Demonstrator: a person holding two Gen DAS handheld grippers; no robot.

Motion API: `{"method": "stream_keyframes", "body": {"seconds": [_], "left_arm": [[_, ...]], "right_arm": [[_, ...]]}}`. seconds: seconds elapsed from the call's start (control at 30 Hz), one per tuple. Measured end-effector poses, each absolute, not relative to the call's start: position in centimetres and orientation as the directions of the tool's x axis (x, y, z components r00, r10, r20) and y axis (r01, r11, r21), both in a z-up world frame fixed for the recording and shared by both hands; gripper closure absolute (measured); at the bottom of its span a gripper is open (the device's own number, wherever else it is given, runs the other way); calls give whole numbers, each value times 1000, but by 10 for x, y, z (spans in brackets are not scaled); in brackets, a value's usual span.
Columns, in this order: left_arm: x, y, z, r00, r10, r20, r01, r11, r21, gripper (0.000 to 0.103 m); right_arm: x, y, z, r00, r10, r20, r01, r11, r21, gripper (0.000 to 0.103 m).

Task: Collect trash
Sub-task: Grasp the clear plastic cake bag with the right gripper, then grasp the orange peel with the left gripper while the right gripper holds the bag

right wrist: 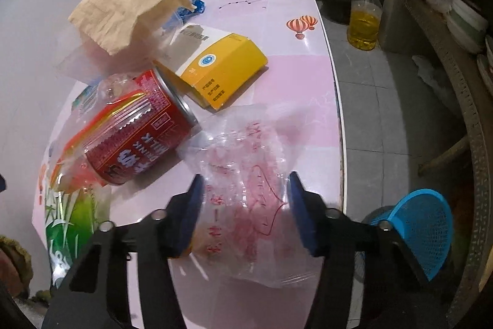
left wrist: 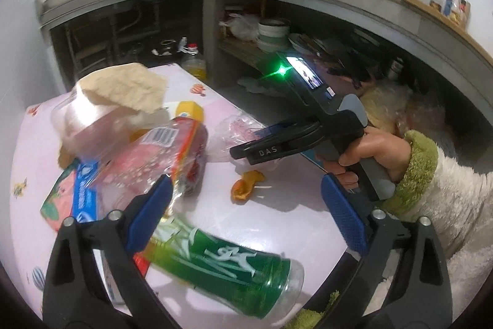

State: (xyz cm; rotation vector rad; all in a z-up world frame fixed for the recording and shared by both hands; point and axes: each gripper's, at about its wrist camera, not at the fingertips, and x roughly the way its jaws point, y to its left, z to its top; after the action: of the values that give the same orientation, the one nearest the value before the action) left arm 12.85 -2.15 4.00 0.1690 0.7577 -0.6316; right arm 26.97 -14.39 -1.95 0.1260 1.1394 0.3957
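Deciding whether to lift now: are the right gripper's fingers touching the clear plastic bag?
Cannot tell. In the right wrist view the bag lies between the right gripper's blue pads, but contact isn't plain.

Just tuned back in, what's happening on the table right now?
A person with a gripper in each hand is clearing trash off a pink table. The right gripper sits open around a clear plastic bag with red print, not yet clamped. The left gripper hangs open and empty above a green bottle. A red can, a yellow box and a paper bag lie on the table.
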Motion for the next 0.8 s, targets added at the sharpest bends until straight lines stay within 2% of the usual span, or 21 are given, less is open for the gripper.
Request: {"method": "stream_keyframes", "body": {"seconds": [0.07, 0.17, 0.37, 0.47, 0.53, 0.8], "left_arm": [[135, -30, 38, 528, -468, -709, 613, 787, -63, 25], [148, -44, 33, 478, -439, -761, 639, 768, -41, 33], [171, -75, 12, 360, -363, -860, 699, 715, -9, 40], [177, -93, -7, 301, -287, -910, 735, 677, 30, 48], [182, -102, -20, 268, -226, -937, 749, 660, 55, 49], [208, -117, -54, 210, -51, -976, 737, 664, 124, 59]], "right_arm": [[268, -148, -20, 361, 385, -850, -232, 919, 318, 61], [263, -159, -21, 362, 427, -829, -207, 904, 375, 69], [239, -185, -24, 398, 464, -792, -122, 882, 456, 72], [226, -198, -24, 417, 471, -777, -81, 871, 484, 73], [219, -207, -24, 431, 473, -769, -60, 865, 498, 73], [182, -242, -17, 498, 480, -722, -7, 835, 551, 73]]}}
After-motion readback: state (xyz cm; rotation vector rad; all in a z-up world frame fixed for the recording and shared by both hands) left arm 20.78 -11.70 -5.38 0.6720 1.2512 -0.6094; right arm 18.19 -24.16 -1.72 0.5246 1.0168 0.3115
